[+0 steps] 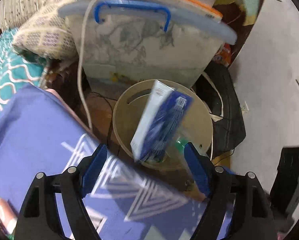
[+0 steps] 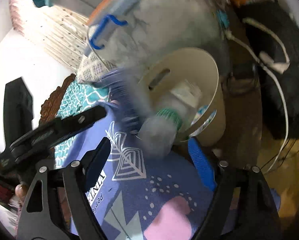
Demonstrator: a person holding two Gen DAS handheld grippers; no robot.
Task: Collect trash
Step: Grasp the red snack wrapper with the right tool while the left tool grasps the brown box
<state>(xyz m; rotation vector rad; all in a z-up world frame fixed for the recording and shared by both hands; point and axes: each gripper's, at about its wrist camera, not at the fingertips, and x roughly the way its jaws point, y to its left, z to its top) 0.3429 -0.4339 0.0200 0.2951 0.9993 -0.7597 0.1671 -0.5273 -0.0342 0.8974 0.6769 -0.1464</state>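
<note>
A beige round trash bin stands on the floor beside the bed. A white and blue carton, blurred, is over the bin's mouth, ahead of my left gripper, which is open with nothing between its blue pads. In the right wrist view the same bin holds white packaging. A clear plastic bottle with a green cap, blurred, is at the bin's rim, just ahead of my right gripper, which is open. The left gripper's black finger shows at the left.
A purple patterned bedsheet lies under both grippers. A clear storage box with blue handle stands behind the bin. A black bag with white straps and a white cable lie nearby. A wall is at right.
</note>
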